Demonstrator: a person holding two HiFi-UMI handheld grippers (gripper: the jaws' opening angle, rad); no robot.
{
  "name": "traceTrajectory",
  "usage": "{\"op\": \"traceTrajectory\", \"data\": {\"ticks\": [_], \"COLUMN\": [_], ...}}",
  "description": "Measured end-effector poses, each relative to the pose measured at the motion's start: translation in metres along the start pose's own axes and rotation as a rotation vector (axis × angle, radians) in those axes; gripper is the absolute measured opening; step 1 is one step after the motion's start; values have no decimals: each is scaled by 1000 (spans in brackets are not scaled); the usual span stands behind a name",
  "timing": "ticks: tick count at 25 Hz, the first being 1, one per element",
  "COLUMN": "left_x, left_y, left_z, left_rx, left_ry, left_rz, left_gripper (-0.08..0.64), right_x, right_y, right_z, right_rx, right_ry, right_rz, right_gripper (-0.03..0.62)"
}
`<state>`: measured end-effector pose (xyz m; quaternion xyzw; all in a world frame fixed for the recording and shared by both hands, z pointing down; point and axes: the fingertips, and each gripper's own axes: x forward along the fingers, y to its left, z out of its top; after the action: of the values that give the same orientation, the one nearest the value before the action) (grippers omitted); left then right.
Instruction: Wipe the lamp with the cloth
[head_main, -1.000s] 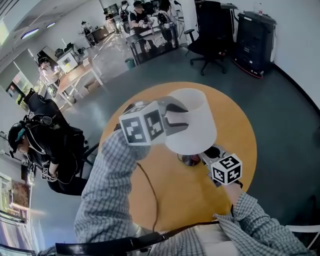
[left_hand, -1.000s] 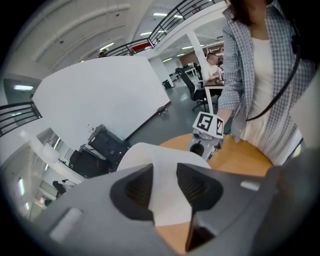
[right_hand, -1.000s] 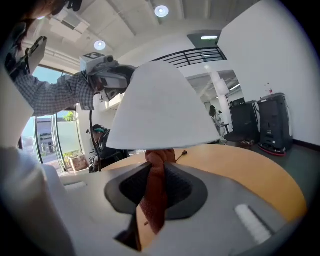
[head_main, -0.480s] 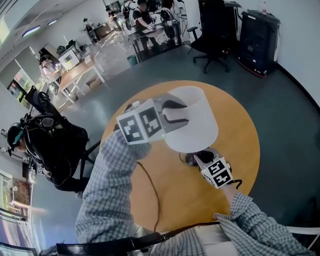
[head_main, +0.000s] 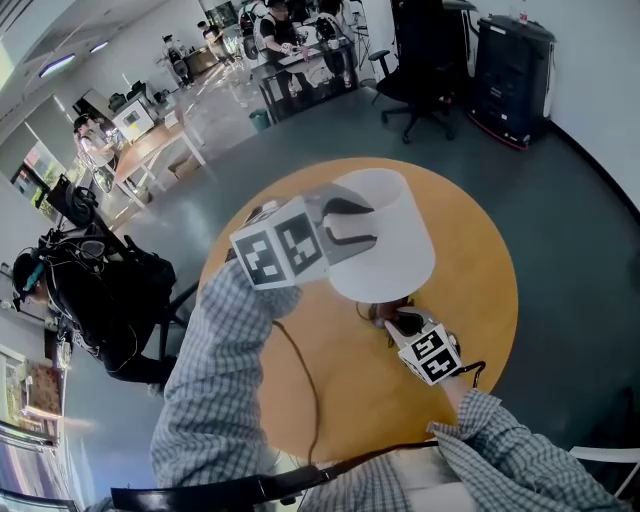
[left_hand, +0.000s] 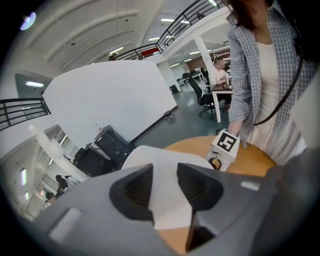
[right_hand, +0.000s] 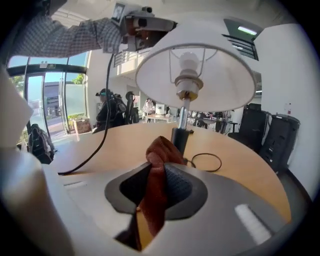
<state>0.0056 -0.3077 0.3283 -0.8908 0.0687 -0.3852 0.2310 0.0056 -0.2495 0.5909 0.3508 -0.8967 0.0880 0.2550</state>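
Observation:
A table lamp with a white shade (head_main: 390, 240) stands on the round wooden table (head_main: 475, 290). My left gripper (head_main: 352, 226) is up at the shade's top rim, shut on the shade wall, which shows white (left_hand: 150, 157) between the pads of that gripper (left_hand: 166, 186). My right gripper (head_main: 396, 322) is low under the shade, close to the lamp's foot. It is shut on a reddish-brown cloth (right_hand: 159, 152) that bunches out past the jaws (right_hand: 155, 189), just short of the black stem base (right_hand: 180, 139). The bulb (right_hand: 189, 62) shows inside the shade (right_hand: 225, 80).
The lamp's black cord (head_main: 298, 375) runs across the table towards me, and a loop of it (right_hand: 206, 162) lies by the foot. Off the table stand an office chair (head_main: 420, 80), a black cabinet (head_main: 510, 70) and a person in dark clothes (head_main: 100, 290).
My right gripper has sunk and rolled, carrying the cloth lower towards the lamp's foot. The left gripper stays on the shade's rim.

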Motion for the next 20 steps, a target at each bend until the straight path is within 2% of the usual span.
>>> {"op": "traceTrajectory", "data": {"ticks": [4, 7, 12, 15, 20], "left_x": [1, -1, -7, -9, -8], "left_y": [-3, -6, -16, -26, -40], "left_z": [1, 0, 5, 10, 19], "left_rx": [6, 8, 23, 48, 84], "left_ry": [-1, 1, -2, -5, 10], "left_rz": [-3, -1, 6, 10, 11], "left_gripper": [146, 146, 146, 146, 146], "right_x": [-13, -14, 3, 10, -17], "right_y": [-28, -31, 0, 20, 15], "right_z": [61, 81, 35, 1, -13], "right_rx": [46, 35, 37, 98, 209], "right_ry": [-186, -219, -68, 14, -18], "right_rz": [-66, -72, 0, 45, 37], "right_gripper": [77, 77, 77, 77, 77]}}
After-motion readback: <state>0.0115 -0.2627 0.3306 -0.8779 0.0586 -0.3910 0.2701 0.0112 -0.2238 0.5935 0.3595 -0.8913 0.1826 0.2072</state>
